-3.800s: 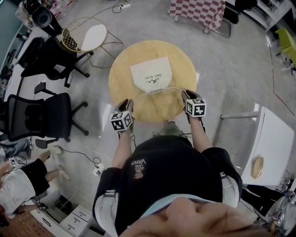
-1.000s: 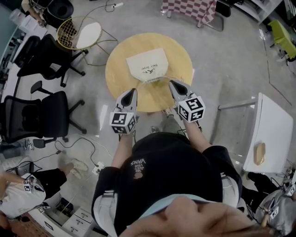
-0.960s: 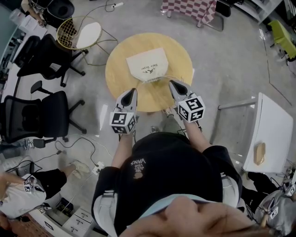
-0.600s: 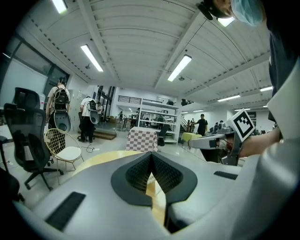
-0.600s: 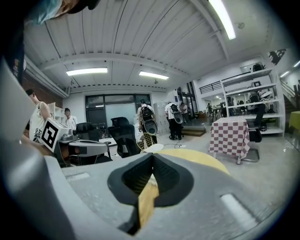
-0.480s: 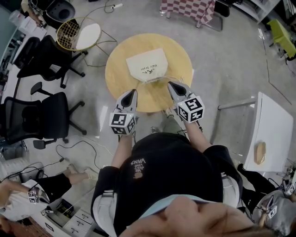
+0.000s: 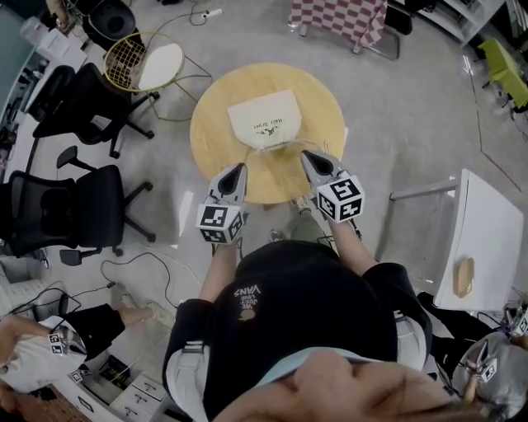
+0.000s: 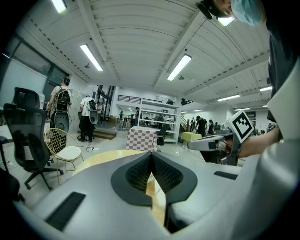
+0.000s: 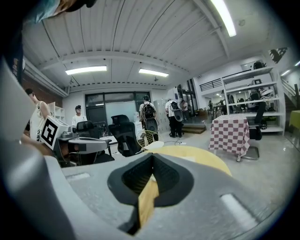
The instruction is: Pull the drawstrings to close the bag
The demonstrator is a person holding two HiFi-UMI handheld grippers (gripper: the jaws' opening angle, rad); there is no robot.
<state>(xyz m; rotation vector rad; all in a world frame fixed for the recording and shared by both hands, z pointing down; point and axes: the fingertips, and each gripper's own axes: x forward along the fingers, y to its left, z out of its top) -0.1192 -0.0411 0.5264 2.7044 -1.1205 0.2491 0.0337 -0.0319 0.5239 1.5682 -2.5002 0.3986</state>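
Observation:
A cream drawstring bag (image 7: 264,118) lies flat on the round wooden table (image 7: 320,99), its gathered mouth toward me. A thin pale drawstring (image 7: 289,146) runs from the mouth out to both sides. My left gripper (image 7: 240,168) hovers over the table's near edge, left of the mouth, jaws shut where the cord ends. My right gripper (image 7: 306,154) mirrors it on the right, shut on the cord's other end. In the left gripper view the left gripper (image 8: 151,154) has its pads pressed together. The right gripper (image 9: 152,157) looks the same in its own view. The pinch points are hidden.
Black office chairs (image 7: 62,206) and a gold wire chair (image 7: 148,64) stand left of the table. A checkered-cloth table (image 7: 342,18) is behind it, a white table (image 7: 483,247) to the right. A person (image 7: 33,358) crouches at lower left beside floor cables (image 7: 140,264).
Since the earliest frame both grippers have lifted and come closer together near the bag's mouth. Over the last second they hold almost still, jaws shut.

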